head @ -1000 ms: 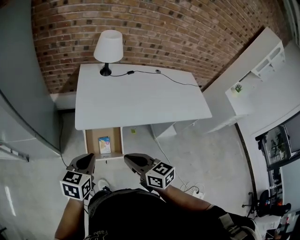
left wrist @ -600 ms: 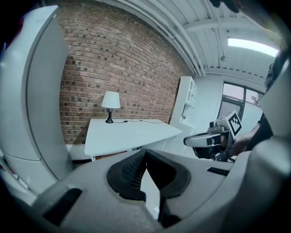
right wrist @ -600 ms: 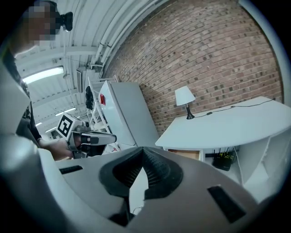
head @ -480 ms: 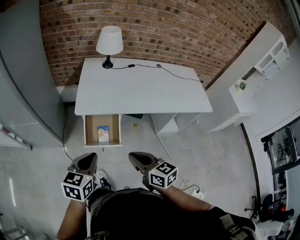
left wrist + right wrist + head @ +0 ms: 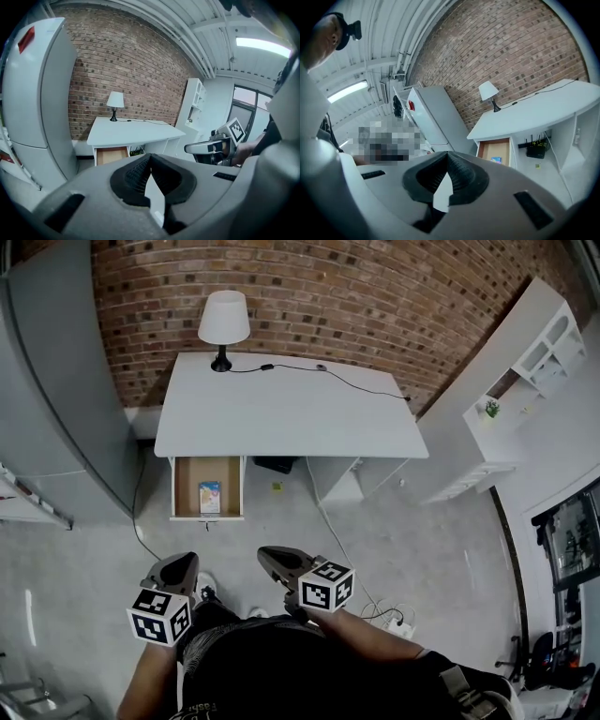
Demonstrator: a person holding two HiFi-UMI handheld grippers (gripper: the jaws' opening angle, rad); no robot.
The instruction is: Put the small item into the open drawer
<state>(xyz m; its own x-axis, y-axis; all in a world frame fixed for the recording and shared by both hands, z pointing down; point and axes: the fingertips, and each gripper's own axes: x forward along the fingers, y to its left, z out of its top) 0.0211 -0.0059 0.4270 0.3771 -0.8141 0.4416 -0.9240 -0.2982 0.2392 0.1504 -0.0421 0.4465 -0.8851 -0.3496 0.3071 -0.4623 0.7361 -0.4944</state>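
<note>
Both tools are held low, close to the person's body and well apart from the table [image 5: 291,413]. The left tool [image 5: 174,570] has its ribbed pads pressed together at the tips with nothing between them. The right tool [image 5: 279,563] is likewise fully closed and empty. The drawer [image 5: 174,486] stands pulled out under the table's left end, and the small item [image 5: 209,496], a flat colourful packet, lies on its floor near the middle, clear of the walls. Judgement: placement looks complete, nothing left to carry. Risks from here are small. The open drawer juts into the walking space, so a step forward could knock it and slide the packet. A power strip [image 5: 398,622] with its cables lies on the floor just beside the person's right side, so a careless step back or sideways could snag it. If the packet needs re-seating, either tool would have to open first, since closed tips would only push it along the drawer floor.
</note>
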